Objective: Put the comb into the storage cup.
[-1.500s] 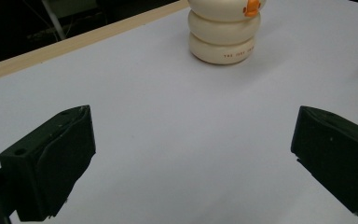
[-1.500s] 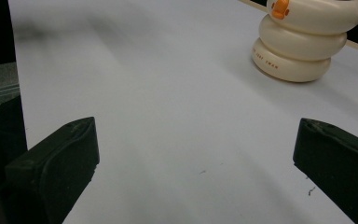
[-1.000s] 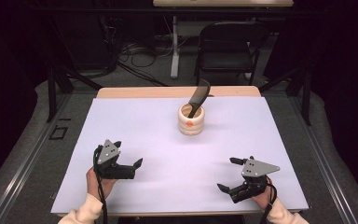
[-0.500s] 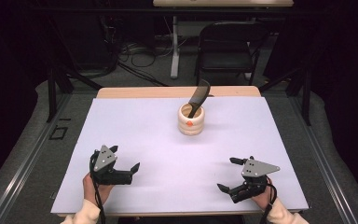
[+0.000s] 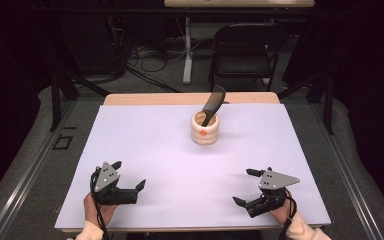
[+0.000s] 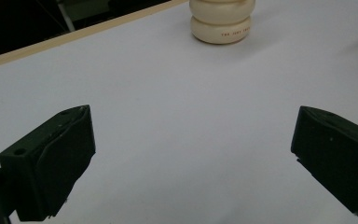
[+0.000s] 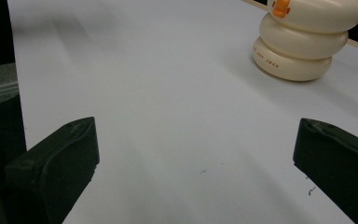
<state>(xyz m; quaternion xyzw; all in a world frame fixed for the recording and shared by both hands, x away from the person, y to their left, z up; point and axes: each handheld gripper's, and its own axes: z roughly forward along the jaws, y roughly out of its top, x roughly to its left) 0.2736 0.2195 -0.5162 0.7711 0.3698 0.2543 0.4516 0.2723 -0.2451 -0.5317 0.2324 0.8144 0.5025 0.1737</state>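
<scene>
Left tongs (image 5: 129, 176) slid back toward the near edge, both tongs wide and empty, so reach slowly for the comb (image 5: 213, 103) standing in the cup (image 5: 205, 129) far up the bench (image 5: 145, 145).

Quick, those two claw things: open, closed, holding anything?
Left gripper: open, holding nothing, low over the white table cover.
Right gripper: open, holding nothing, apart from the cream holder.

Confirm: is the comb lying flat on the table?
No, the black comb stands tilted in the cream holder, its upper end leaning past the rim.
</scene>
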